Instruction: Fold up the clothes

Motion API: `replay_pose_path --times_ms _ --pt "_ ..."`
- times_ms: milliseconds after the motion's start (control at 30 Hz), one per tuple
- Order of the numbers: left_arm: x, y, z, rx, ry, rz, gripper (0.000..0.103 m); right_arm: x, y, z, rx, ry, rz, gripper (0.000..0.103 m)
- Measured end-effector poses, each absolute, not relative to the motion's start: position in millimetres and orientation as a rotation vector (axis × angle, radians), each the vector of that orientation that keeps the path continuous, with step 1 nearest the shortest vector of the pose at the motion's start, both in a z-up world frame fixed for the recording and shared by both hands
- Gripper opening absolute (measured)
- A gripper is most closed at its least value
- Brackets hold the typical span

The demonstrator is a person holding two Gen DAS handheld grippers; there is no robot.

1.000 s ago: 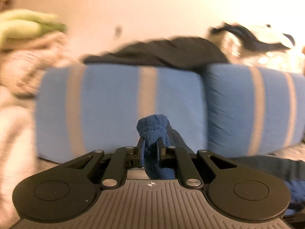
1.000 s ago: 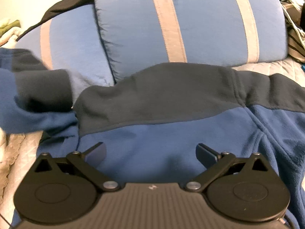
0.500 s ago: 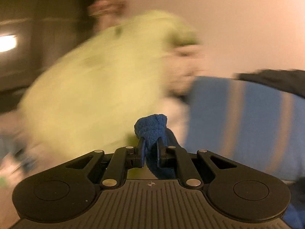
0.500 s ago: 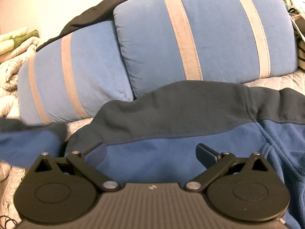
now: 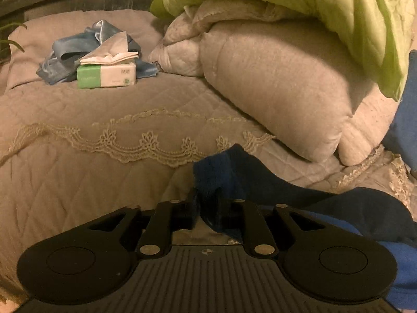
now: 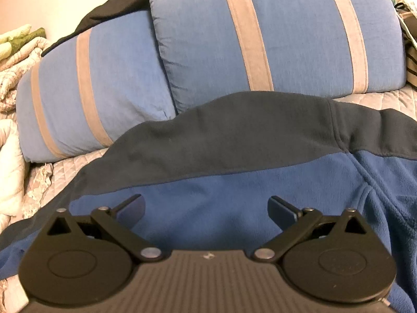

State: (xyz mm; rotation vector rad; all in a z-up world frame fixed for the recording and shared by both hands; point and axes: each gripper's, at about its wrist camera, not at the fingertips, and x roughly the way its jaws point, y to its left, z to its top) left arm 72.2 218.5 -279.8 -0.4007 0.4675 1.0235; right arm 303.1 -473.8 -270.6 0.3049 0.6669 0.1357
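Note:
A blue fleece jacket with a dark grey shoulder panel lies spread on the bed in the right wrist view. My right gripper is open and empty just above the blue body of the jacket. In the left wrist view my left gripper is shut on the blue sleeve cuff, held low over the beige quilted bedspread. The sleeve trails off to the right toward the jacket body.
Two blue pillows with tan stripes stand behind the jacket, a black garment on top. In the left wrist view a rolled beige duvet under a green cover lies right. A tissue pack and blue satin cloth lie far left.
My left gripper swung left with the sleeve cuff, away from the striped pillows and out over the bedspread. The sleeve left the right wrist view. The right gripper stayed open and barely moved.

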Motion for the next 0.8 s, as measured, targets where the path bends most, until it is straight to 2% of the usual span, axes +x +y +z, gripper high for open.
replay_pose_path --times_ms 33,267,533,667,800 --pt "69 218 -278 -0.413 0.459 1.043 0.046 304 -474 -271 0.304 0.67 0.134 0.103" --pt "58 212 -269 -0.483 0.372 1.01 0.058 305 -474 -271 0.31 0.676 0.137 0.103" --pt "76 152 -246 -0.424 0.363 0.711 0.059 306 -474 -272 0.305 0.689 0.139 0.103" --pt "106 110 -244 -0.342 0.477 0.401 0.059 306 -473 -272 0.305 0.697 0.136 0.103" --pt "132 70 -242 -0.273 0.515 0.155 0.059 306 -474 -274 0.301 0.709 0.128 0.103"
